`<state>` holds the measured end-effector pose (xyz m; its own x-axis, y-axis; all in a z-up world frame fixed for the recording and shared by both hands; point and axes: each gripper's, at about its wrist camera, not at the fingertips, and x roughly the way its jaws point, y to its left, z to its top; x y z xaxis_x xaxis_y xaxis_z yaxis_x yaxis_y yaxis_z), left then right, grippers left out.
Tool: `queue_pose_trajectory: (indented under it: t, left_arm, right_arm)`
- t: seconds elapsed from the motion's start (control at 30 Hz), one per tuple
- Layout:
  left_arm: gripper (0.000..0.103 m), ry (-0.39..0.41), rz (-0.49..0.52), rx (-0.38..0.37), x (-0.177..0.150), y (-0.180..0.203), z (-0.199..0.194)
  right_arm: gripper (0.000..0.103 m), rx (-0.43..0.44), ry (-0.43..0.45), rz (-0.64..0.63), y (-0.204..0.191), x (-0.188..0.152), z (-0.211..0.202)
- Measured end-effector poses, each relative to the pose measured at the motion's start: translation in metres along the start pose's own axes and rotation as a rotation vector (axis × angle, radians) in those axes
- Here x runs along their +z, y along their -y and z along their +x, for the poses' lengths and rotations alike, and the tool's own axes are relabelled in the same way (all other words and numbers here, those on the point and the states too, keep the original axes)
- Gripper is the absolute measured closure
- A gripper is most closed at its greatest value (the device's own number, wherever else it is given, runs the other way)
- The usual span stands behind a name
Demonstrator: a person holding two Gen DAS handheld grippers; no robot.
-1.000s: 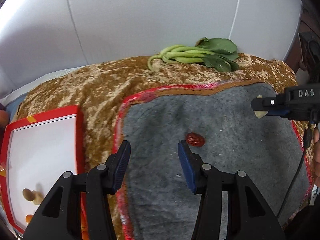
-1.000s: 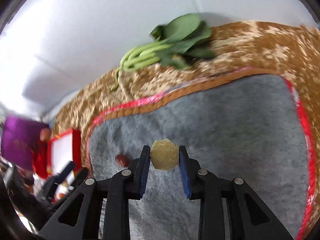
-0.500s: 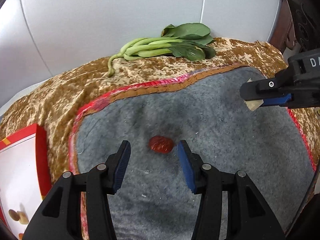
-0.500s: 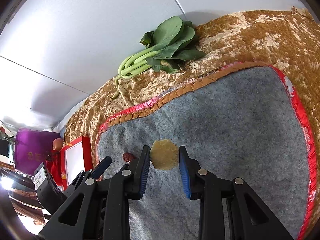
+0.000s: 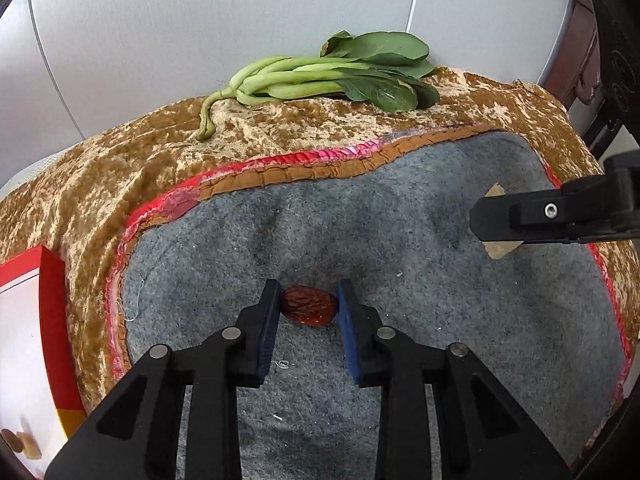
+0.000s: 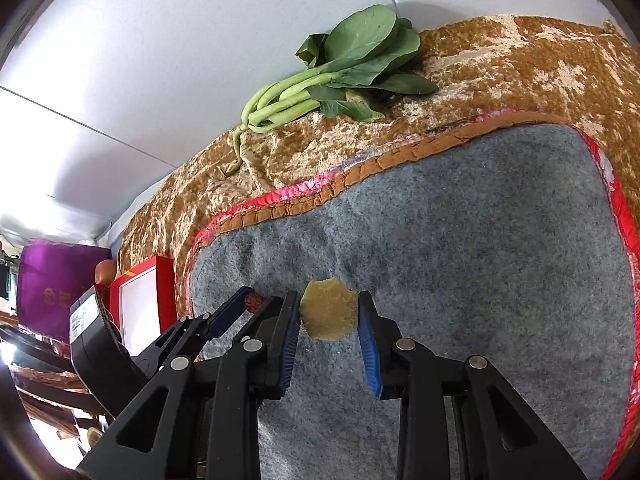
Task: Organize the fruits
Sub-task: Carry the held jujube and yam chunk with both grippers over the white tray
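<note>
Left wrist view: my left gripper [image 5: 308,306] sits low in the centre of the frame, its jaws closing on the red date [image 5: 308,310], which lies on the grey felt mat [image 5: 440,300] squarely between the two blue pads [image 5: 267,328], both of which touch its ends. At the right edge my right gripper [image 5: 496,224] enters side-on, a pale yellow fruit slice [image 5: 501,249] showing at its tip. Right wrist view: my right gripper [image 6: 329,316] is clenched on the same slice [image 6: 329,314], held clear above the mat [image 6: 480,260] at lower centre. My left gripper [image 6: 250,304] appears at lower left with the date [image 6: 253,303] in its tips. A leafy green [image 5: 332,80] rests on the brown cloth [image 5: 120,168] in the upper part of the frame; a red-rimmed box [image 5: 48,320] stands at the left edge
</note>
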<state>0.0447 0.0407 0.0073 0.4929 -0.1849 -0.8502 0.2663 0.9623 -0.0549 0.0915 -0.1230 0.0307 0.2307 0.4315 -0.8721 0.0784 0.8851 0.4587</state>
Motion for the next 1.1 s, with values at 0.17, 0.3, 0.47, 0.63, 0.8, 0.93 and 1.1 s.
queue_pose_trajectory:
  t: [0.17, 0.3, 0.47, 0.63, 0.8, 0.93, 1.1]
  left_arm:
    - [0.077, 0.023, 0.012, -0.005, -0.006, 0.002, -0.018]
    - [0.077, 0.064, -0.007, 0.036, -0.015, -0.008, -0.046]
    - [0.077, 0.124, -0.072, 0.106, -0.027, -0.03, -0.08]
    - [0.077, 0.154, -0.116, 0.151, -0.051, -0.042, -0.11]
    - [0.077, 0.192, -0.107, 0.174, -0.076, -0.037, -0.136]
    - [0.077, 0.216, -0.083, 0.187, -0.092, -0.027, -0.151]
    - [0.077, 0.232, -0.078, 0.183, -0.106, -0.02, -0.164]
  right_arm:
    - [0.075, 0.016, -0.002, -0.023, -0.007, -0.005, -0.001]
    - [0.075, 0.034, -0.013, -0.069, -0.023, -0.011, 0.002]
    - [0.075, 0.059, -0.023, -0.135, -0.053, -0.024, 0.01]
    - [0.075, 0.058, -0.026, -0.205, -0.079, -0.04, 0.013]
    - [0.075, 0.05, -0.003, -0.246, -0.088, -0.056, 0.007]
    - [0.075, 0.049, 0.019, -0.247, -0.087, -0.068, 0.001]
    - [0.075, 0.046, 0.054, -0.227, -0.08, -0.078, -0.005]
